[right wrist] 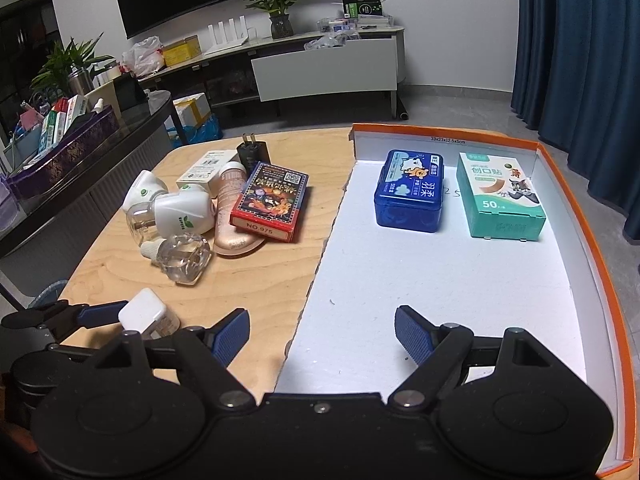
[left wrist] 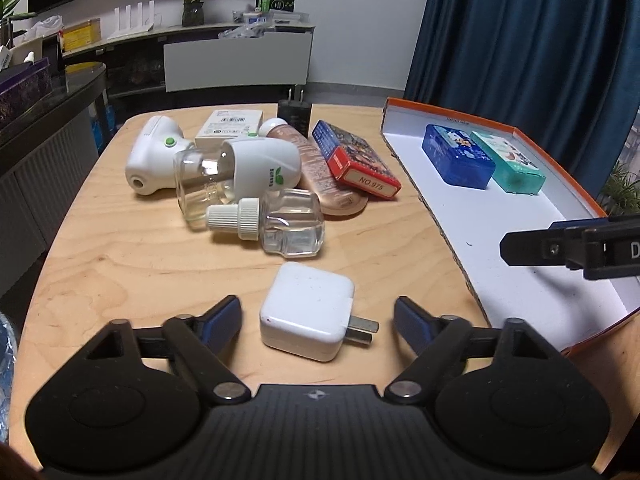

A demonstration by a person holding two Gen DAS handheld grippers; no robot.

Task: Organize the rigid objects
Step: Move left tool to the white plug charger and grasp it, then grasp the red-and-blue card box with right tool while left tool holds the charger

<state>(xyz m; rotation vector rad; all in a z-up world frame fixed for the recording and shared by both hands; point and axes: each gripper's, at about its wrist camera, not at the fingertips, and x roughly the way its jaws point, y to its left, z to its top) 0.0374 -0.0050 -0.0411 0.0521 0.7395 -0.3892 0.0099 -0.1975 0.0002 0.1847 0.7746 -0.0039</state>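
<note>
White charger (left wrist: 307, 311) between the spread jaws of the left gripper (left wrist: 318, 314)

Glossy white plastic charger (left wrist: 306, 310) on smooth pale wood table (left wrist: 120, 248).

My right gripper (right wrist: 322, 330) hangs open above the near edge of the orange tray (right wrist: 580, 216). At its far edge I see a blue box (right wrist: 410, 192) beside a green box (right wrist: 500, 200).
</note>
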